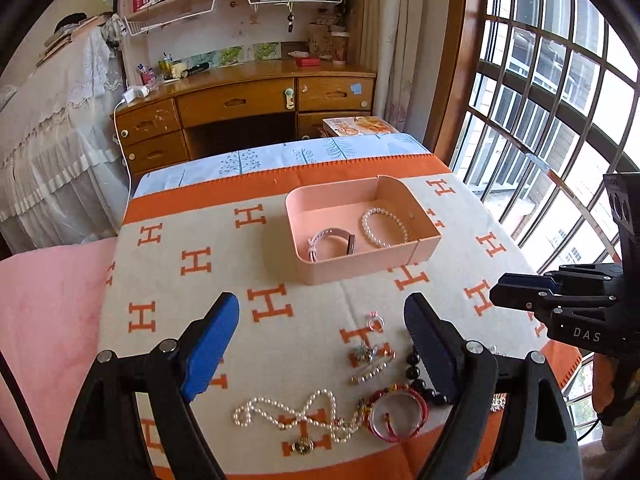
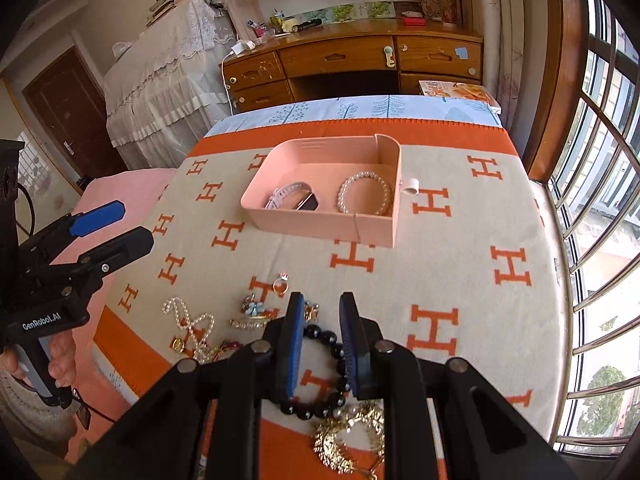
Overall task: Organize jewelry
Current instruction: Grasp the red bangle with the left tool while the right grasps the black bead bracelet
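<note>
Left gripper (image 1: 322, 320): fingers spread wide, nothing between them, above the pearl necklace (image 1: 296, 412) and red bangles (image 1: 398, 416) on the orange H-pattern blanket (image 1: 192, 240). Right gripper (image 2: 322, 328): fingers narrow with a small gap, empty, black bead bracelet (image 2: 320, 372) below them. Pink tray (image 2: 320, 224) ahead of both, holding a watch (image 2: 294, 196) and pearl bracelet (image 2: 364, 196).

Pearl bracelet (image 1: 385, 227) in pink tray (image 1: 362, 268)
</note>
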### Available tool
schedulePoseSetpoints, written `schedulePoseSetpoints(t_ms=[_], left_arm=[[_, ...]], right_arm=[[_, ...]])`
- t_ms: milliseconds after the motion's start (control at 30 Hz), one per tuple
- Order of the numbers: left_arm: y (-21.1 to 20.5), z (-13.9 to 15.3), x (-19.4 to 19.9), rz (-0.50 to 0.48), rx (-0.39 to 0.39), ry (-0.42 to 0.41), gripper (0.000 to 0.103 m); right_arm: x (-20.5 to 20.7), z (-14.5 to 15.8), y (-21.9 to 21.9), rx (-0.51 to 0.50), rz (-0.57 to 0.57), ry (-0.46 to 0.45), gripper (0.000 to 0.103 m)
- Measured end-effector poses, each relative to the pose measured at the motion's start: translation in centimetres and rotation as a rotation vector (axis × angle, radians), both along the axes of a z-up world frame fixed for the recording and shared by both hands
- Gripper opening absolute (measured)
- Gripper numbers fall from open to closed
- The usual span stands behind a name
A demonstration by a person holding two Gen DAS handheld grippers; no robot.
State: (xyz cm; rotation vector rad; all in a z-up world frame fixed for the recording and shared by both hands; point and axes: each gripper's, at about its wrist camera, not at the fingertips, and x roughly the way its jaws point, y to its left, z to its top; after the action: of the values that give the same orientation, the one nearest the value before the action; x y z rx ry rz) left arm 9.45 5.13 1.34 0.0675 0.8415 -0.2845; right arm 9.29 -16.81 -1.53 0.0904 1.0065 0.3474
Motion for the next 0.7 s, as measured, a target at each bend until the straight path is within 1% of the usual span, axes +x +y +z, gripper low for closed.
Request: schedulePoseSetpoints(t_ms=[133,267,367,533,567,600,667,700], left_arm=[[1.2,-0.9,-2.3,-0.001,-0.030,0.020,0.083],[1.3,-2.7,-4.4,-0.018,-0.012,0.028,0.083],[0.6,-4.6,-5.7,-0.049,-0.012,0.068,0.083],[-0.5,-7.4,-7.0,-0.080,-0.006,0.142,0.082],[-0.6,-7.8,-7.1,-0.081,-0.013,0.156,0.078],[-0.7,-8.1,-7.2,-0.085,-0.021,0.174,0.076],[-1.1,-8.8,-7.4,-0.095,-0.040,0.210,0.060],[-1.3,-9.1,-7.5,-0.101,-0.048,0.231,0.056]], right_arm=[[-1.4,-1.4,0.3,-0.011,0.009,0.027,0.018],[-1.6,-4.1,0.7,-0.051,0.015,0.081,0.018],[-1.3,-6.2,0.7,-0.069,0.005,0.122,0.018],[-0.8,-8.6,0.8,-0.114,0.002,0.155,0.018],[-0.7,-8.8,0.9,-0.120,0.006,0.150,0.018],[-0.8,-8.7,1.0,-0.131,0.012,0.124,0.018],[-0.9,-8.8,1.6,-0.173,0.034,0.089,0.018],[-1.0,-8.8,1.9,-0.192,0.046,0.068,0.018]])
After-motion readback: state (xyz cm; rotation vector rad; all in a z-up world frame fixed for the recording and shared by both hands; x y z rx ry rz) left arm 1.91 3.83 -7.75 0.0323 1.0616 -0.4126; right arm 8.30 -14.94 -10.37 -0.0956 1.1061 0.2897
